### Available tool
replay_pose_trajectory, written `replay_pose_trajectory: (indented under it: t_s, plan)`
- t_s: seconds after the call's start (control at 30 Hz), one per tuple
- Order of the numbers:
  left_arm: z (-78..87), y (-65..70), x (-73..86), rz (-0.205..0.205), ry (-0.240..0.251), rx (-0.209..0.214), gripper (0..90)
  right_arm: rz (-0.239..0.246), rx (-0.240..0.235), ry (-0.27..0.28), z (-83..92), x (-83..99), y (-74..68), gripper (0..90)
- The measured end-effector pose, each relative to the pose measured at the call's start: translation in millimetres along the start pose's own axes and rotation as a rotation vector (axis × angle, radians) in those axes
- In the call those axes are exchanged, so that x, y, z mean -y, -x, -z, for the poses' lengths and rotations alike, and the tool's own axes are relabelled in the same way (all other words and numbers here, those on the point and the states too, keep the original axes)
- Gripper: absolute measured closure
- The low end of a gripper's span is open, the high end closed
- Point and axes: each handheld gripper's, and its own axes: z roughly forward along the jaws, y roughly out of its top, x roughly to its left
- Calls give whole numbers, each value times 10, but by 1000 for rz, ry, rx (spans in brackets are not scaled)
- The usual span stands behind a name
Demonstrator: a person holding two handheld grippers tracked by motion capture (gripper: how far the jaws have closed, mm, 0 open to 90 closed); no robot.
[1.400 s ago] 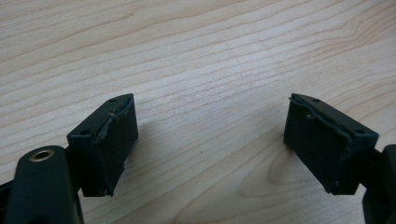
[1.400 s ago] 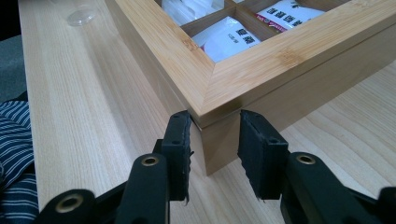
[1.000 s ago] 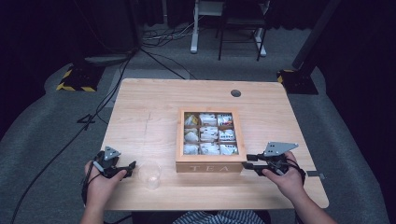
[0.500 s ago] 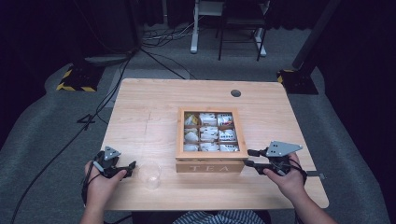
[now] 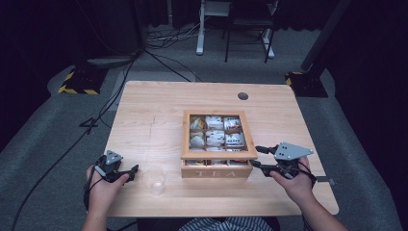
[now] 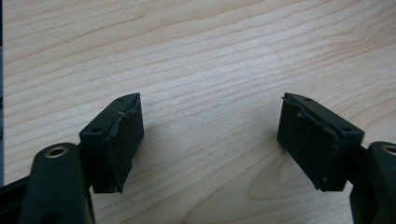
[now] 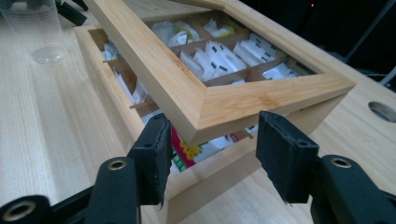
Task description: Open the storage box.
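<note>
Pale wooden table (image 5: 149, 125) on grey carpet (image 5: 43, 144), dark room.

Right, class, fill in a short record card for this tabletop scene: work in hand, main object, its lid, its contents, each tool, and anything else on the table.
work in hand: opening a wooden tea box
main object: tea box, marked TEA on its front, on the wooden table
lid: window lid, raised at the front, tilted above the box
contents: tea bags in compartments
right tool: jaws have just been opening; lid corner sits between them, pads not pressing
left tool: open, nothing between its jaws, over bare table
also there: clear plastic cup, left of the box
</note>
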Motion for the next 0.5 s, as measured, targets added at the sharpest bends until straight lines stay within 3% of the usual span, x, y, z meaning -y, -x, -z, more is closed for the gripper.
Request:
replay_pose_trajectory:
  t_s: [0.13, 0.5]
  plan:
    - [55, -3, -25, -8, 10, -18, 240, 27, 24, 16, -7, -71, 11, 444]
    - [238, -22, -76, -13, 39, -43, 244, 43, 57, 50, -29, -221, 75, 411]
